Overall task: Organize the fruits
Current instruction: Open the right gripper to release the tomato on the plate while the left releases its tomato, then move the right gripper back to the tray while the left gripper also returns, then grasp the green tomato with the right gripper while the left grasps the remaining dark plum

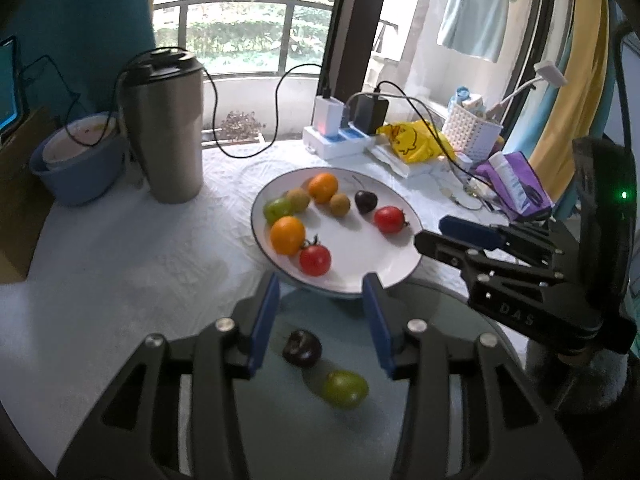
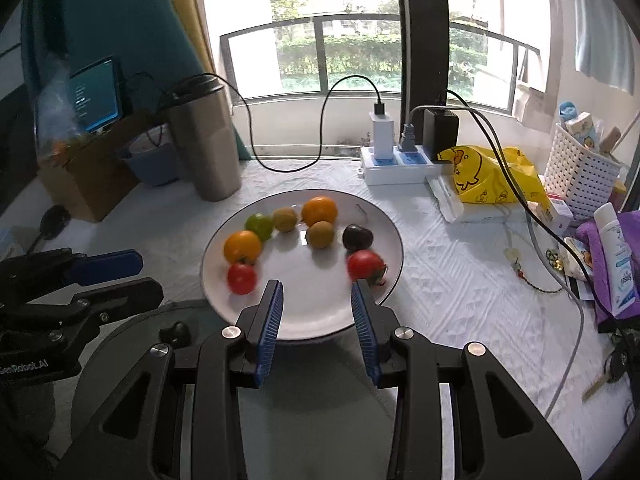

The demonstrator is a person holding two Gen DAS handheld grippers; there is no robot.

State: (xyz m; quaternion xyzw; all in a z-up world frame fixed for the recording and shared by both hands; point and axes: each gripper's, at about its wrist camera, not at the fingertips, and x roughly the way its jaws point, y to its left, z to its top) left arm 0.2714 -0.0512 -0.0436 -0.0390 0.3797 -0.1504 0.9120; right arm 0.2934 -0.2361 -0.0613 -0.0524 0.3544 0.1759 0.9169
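Tablecloth point(image 2: 460, 280) beside balcony window point(image 2: 320, 40)

**A lived-in home, by a balcony window**

This is a room in a home, not a lab or shop. A table point(image 2: 460, 280) under a white textured cloth stands against a big window point(image 2: 340, 40) with a balcony railing and greenery beyond. A towel point(image 1: 474, 16) hangs outside. Household clutter crowds the table: a steel tumbler point(image 1: 164, 128), a power strip point(image 2: 396, 162) with chargers plugged in, a yellow duck-print bag point(image 2: 488, 176), a white basket point(image 2: 580, 168) of small items, a lotion tube point(image 2: 618, 260). A plate point(image 2: 312, 312) of fruit sits in the middle. A blue tub point(image 1: 76, 176) and a lit screen point(image 2: 96, 92) stand at the left, by a teal curtain point(image 2: 120, 12).
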